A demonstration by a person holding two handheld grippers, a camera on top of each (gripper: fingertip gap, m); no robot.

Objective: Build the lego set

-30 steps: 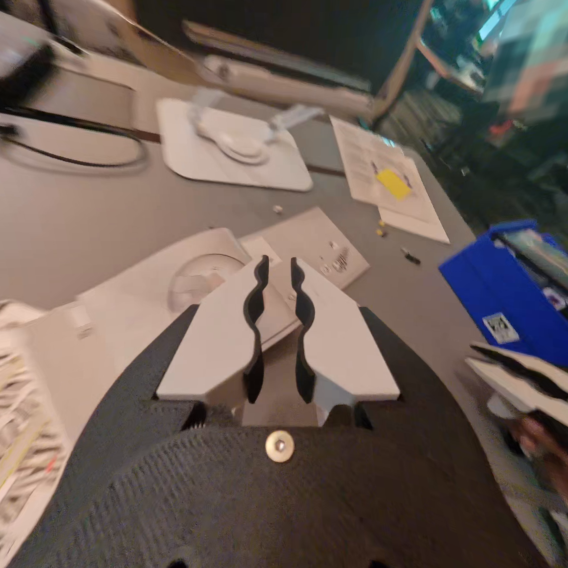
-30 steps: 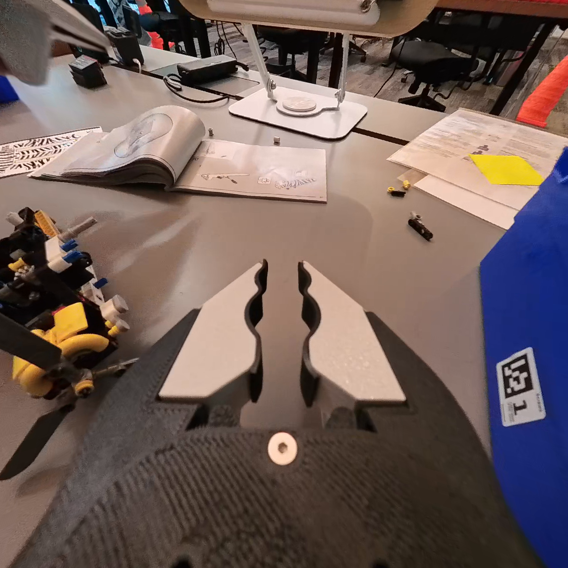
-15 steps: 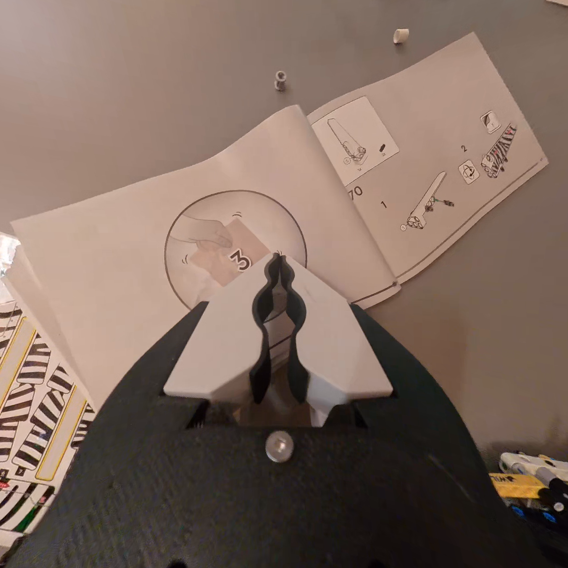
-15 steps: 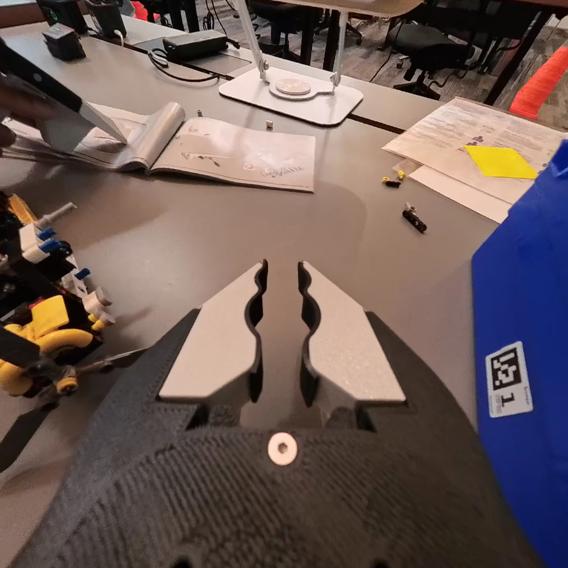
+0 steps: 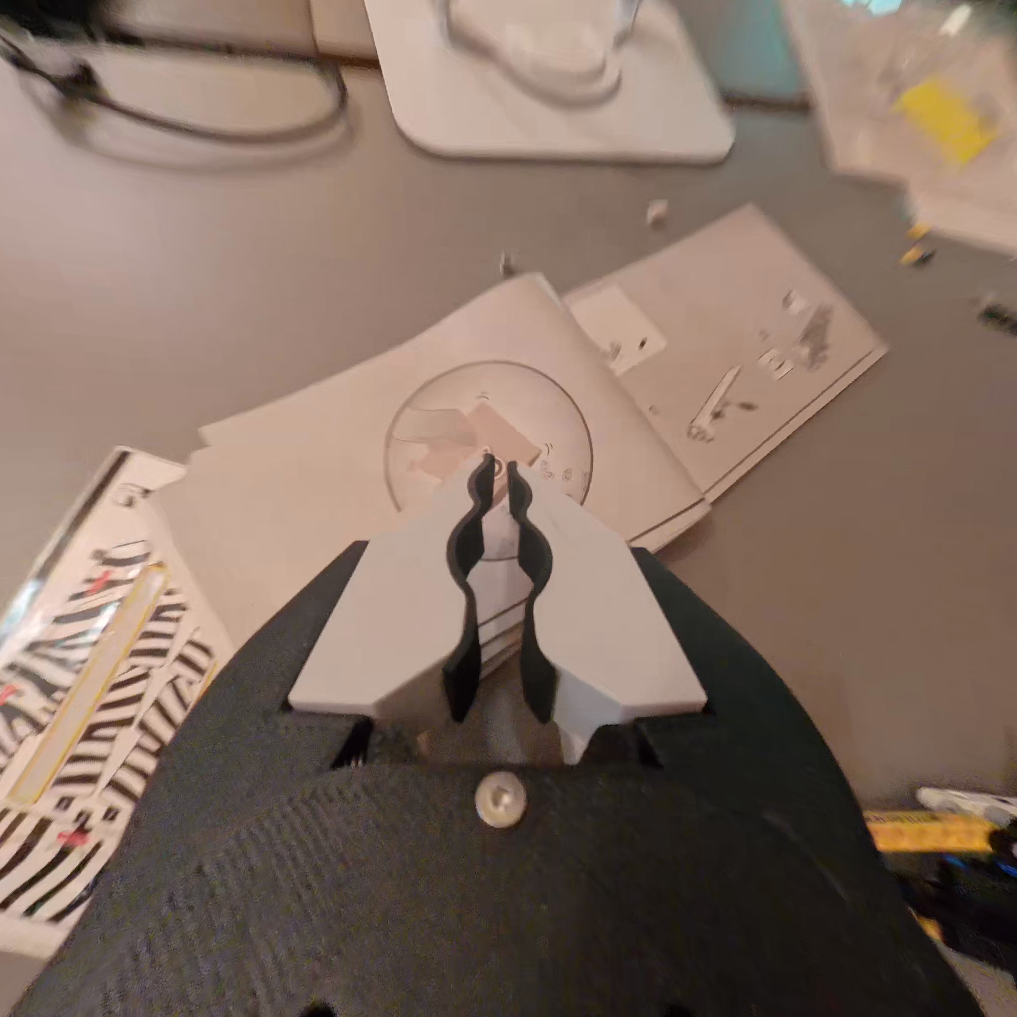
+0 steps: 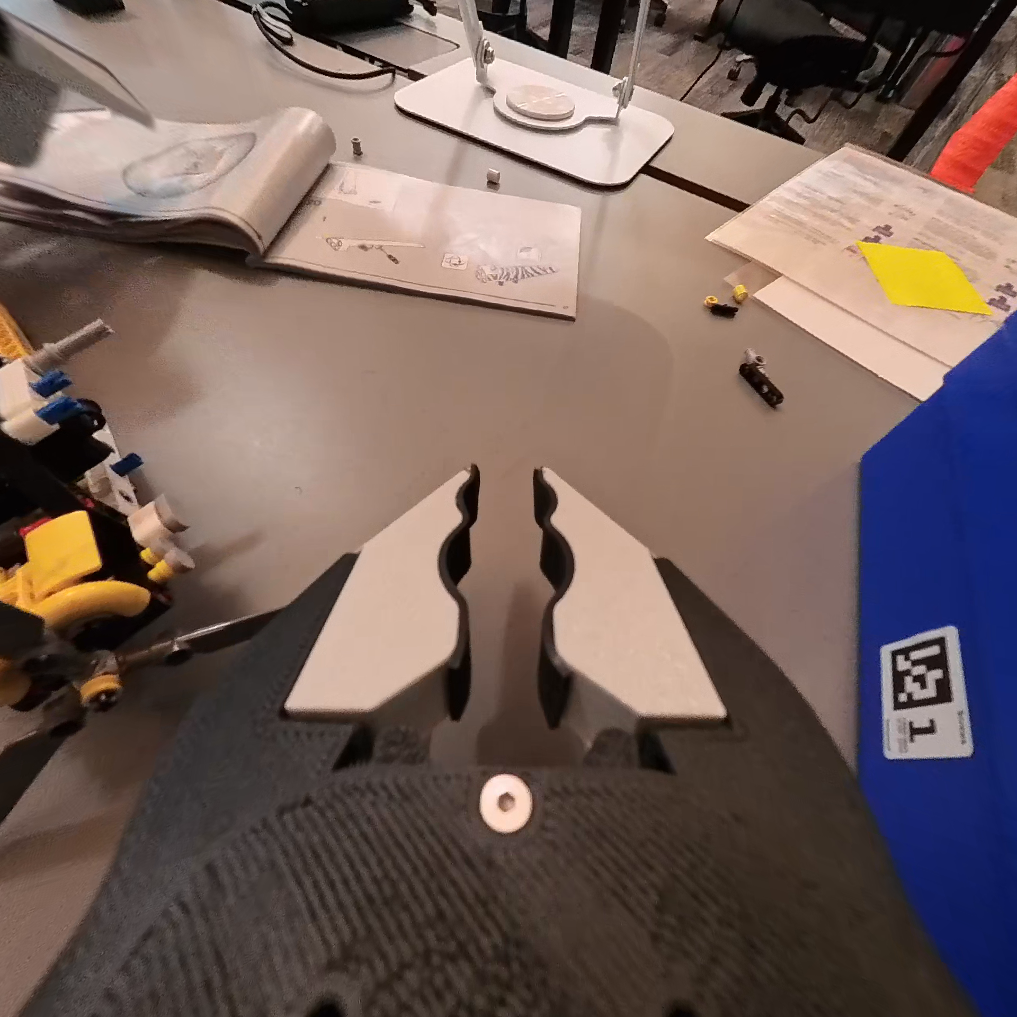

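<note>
Surface: grey surface point(image 6: 385, 396) in an office room, chairs behind.
Lego model: yellow-black lego model point(image 6: 66, 550) at the left edge, its grey axle pointing up and right.
Booklet: open instruction booklet point(image 6: 429, 247) lies crosswise.
Open room: bare middle, blue bin point(image 6: 946, 550) at right.
Left gripper point(image 5: 498, 468): jaws narrow, empty, over the booklet.
Right gripper point(image 6: 505, 473): jaws parted, empty.

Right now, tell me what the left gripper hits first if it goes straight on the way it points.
Most likely the open instruction booklet: the left gripper points at its curled left page, at the round drawing. Nothing shows between them, though the blur hides how far apart they are.
</note>
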